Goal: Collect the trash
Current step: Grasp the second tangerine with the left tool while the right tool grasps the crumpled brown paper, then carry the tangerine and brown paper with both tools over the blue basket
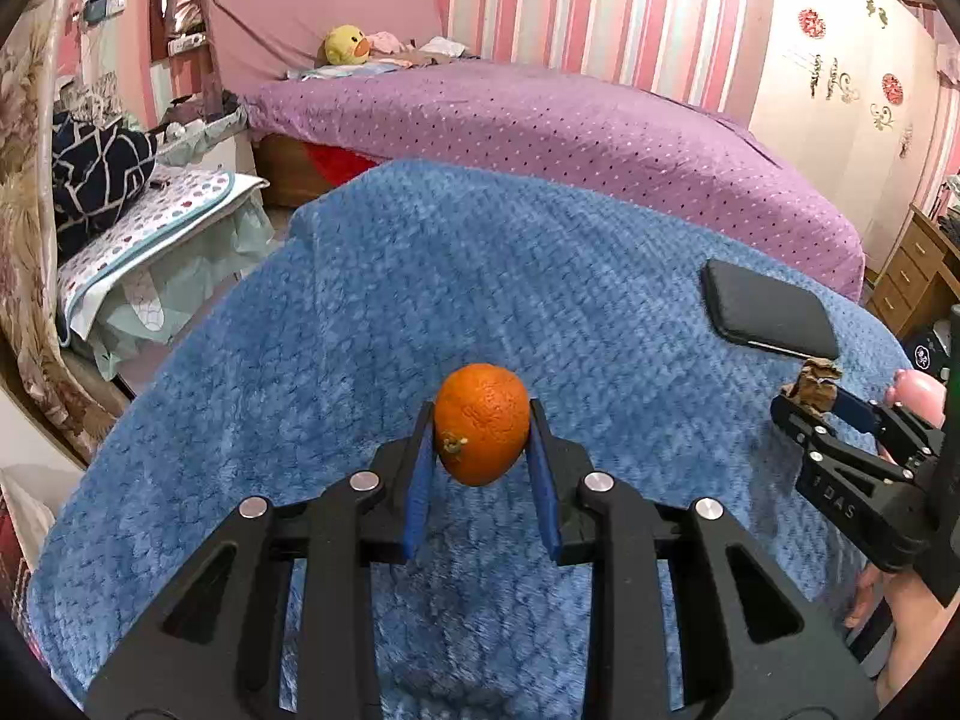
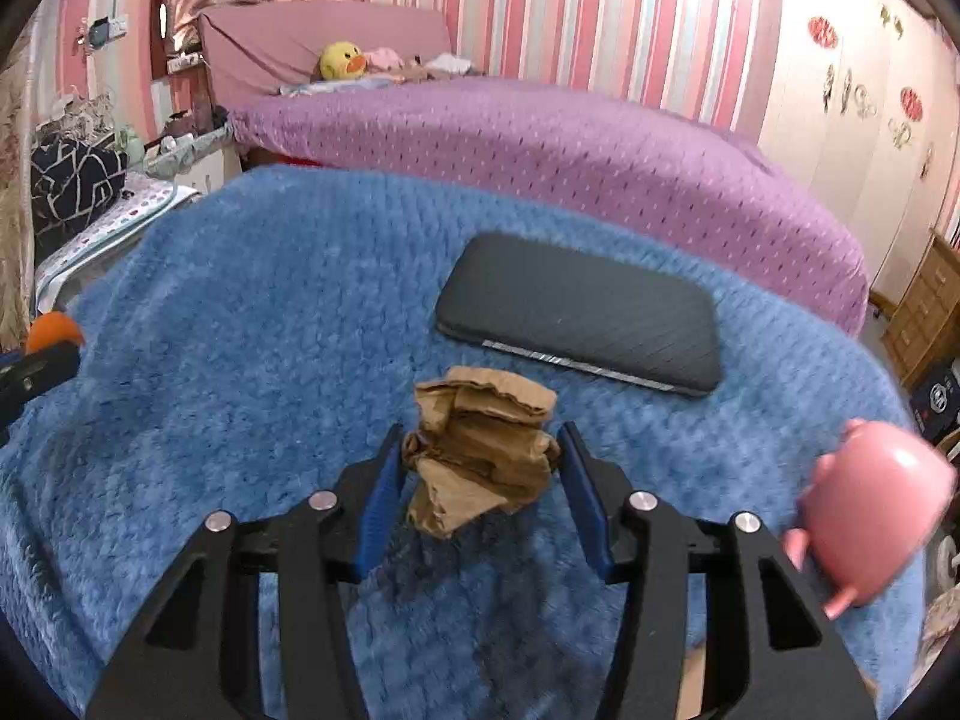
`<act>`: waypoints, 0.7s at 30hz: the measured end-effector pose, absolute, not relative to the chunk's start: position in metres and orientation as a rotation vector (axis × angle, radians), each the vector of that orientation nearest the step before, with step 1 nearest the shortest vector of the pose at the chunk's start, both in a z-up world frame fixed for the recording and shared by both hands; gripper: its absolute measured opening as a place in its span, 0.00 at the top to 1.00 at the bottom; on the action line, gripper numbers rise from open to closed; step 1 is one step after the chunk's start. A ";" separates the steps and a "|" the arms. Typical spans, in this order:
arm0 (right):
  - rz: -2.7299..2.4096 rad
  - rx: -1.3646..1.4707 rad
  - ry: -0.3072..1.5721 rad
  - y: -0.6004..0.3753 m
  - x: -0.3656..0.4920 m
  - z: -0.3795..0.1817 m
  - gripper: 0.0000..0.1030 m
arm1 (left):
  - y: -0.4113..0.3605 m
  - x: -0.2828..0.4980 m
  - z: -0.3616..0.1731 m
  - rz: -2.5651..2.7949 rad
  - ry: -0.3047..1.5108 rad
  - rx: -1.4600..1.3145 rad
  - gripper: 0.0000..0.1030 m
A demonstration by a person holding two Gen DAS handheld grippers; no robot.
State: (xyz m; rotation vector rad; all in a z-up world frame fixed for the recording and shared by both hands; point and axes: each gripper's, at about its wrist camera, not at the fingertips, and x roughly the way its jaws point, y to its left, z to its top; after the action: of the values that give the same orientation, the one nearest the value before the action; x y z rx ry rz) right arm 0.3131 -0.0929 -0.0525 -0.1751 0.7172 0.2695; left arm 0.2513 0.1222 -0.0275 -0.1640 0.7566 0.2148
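While the left gripper [image 1: 480, 420] clamps an orange [image 1: 482, 423] above the blue blanket [image 1: 360, 300], the right gripper [image 2: 477, 450] pinches crumpled brown paper [image 2: 480, 456] near a black phone [image 2: 585, 312] and pink pig [image 2: 870, 510].

Left gripper [image 1: 480, 420] clamps orange [image 1: 481, 423] above blue blanket [image 1: 360, 312]. Right gripper [image 1: 807, 399] at right edge pinches brown paper [image 1: 815, 384]. Black phone [image 1: 768, 312] lies nearby.
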 end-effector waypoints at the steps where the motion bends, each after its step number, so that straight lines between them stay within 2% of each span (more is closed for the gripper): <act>1: 0.264 -0.181 0.700 -0.097 0.306 -0.047 0.51 | 0.119 0.250 -0.025 0.212 0.752 -0.159 0.73; 21: 0.009 -0.150 0.574 -0.276 0.182 0.036 0.51 | -0.012 0.211 0.009 0.034 0.706 -0.026 0.73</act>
State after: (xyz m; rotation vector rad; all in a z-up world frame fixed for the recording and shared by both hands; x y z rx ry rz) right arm 0.1819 -0.2759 0.0362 -0.1504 0.5739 0.0094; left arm 0.2108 -0.0122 0.0088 -0.0265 0.7060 0.0341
